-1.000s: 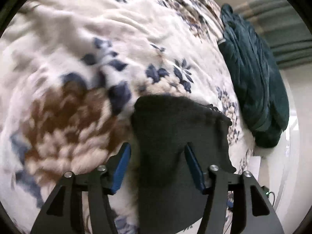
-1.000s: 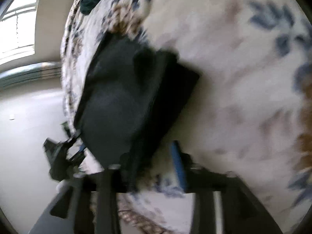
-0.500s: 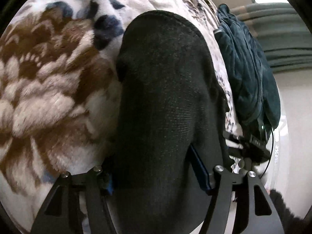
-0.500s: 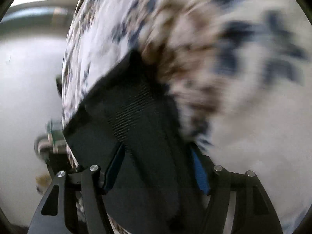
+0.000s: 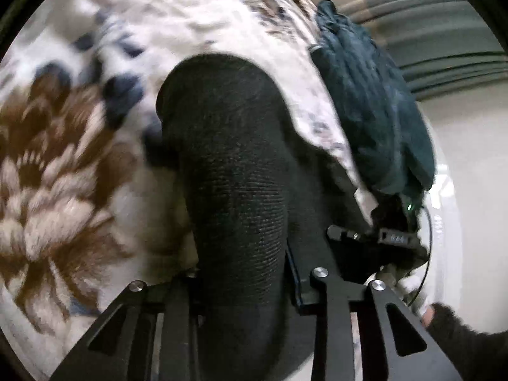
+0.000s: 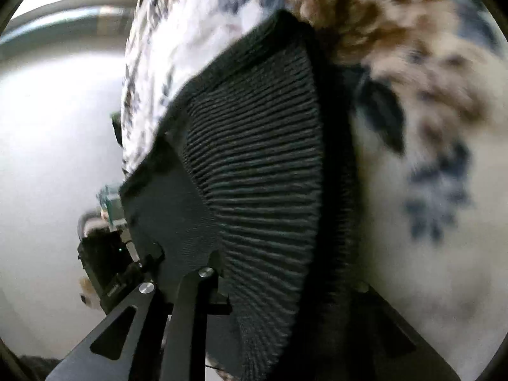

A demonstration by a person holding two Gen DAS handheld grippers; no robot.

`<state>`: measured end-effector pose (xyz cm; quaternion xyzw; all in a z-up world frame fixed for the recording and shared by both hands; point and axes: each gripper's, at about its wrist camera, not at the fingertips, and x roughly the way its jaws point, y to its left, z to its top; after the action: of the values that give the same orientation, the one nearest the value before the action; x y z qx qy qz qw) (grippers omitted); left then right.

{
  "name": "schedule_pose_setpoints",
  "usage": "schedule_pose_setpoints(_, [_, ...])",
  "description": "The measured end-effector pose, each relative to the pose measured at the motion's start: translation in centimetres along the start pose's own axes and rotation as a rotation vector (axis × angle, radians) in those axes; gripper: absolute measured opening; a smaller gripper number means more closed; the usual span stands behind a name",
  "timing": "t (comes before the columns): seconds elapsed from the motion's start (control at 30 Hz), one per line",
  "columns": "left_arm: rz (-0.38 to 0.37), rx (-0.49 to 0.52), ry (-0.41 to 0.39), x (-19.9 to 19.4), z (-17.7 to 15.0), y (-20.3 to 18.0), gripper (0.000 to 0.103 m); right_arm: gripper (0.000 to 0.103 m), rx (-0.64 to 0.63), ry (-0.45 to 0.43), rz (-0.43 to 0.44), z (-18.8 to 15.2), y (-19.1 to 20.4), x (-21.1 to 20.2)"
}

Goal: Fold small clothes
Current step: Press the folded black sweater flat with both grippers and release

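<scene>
A small black knit garment, sock-like, (image 5: 235,165) lies on a floral fleece blanket (image 5: 63,171). My left gripper (image 5: 241,270) is shut on its near end; the cloth fills the gap between the fingers and hides the pads. In the right wrist view the same black garment (image 6: 260,171) shows its ribbed cuff close up. My right gripper (image 6: 279,285) is shut on it, and the cloth covers the right finger. The other gripper (image 6: 108,263) shows at the lower left of that view.
A dark teal garment (image 5: 371,111) lies bunched along the blanket's far right edge. Grey curtains (image 5: 444,31) and a white floor lie beyond the edge. A dark-sleeved hand (image 5: 451,327) holding the right gripper (image 5: 381,238) shows at lower right.
Both grippers went from open around the black garment to shut on it. The garment now fills both views, and the views have swung over the blanket.
</scene>
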<state>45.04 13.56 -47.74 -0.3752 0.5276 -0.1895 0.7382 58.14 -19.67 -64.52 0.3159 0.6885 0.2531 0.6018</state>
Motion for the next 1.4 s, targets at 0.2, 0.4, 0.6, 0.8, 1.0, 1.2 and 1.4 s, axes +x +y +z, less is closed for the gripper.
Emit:
schedule_pose_setpoints(0.2, [0.042, 0.054, 0.112, 1.8, 4.4, -0.2, 0.042, 0.018, 0.157, -0.047, 0.115, -7.3, -0.9, -3.2])
schedule_pose_setpoints(0.4, [0.040, 0.035, 0.212, 4.7, 4.3, 2.0, 0.059, 0.052, 0.230, -0.124, 0.064, -9.6, -5.0, -2.6])
schedule_pose_setpoints(0.6, [0.053, 0.163, 0.140, 4.6, 2.4, -1.1, 0.028, 0.033, 0.193, -0.170, 0.164, -8.8, -4.4, 0.9])
schedule_pose_setpoints(0.8, [0.038, 0.185, 0.118, 2.8, 2.9, -3.5, 0.021, 0.019, 0.163, -0.207, 0.116, -9.0, -2.3, -0.7])
schedule_pose_setpoints(1.0, [0.002, 0.185, 0.096, 1.7, 6.7, -6.1, 0.021, 0.019, 0.096, -0.232, 0.102, -6.6, 2.3, -3.2])
schedule_pose_setpoints(1.2, [-0.008, 0.216, 0.050, 1.3, 14.6, -8.1, 0.021, 0.019, 0.047, -0.285, 0.115, -2.0, 6.7, -5.9])
schedule_pose_setpoints(1.4, [0.031, 0.252, 0.052, 5.9, 24.0, -8.1, 0.021, 0.019, 0.028, -0.329, 0.120, 7.3, 8.8, -6.3])
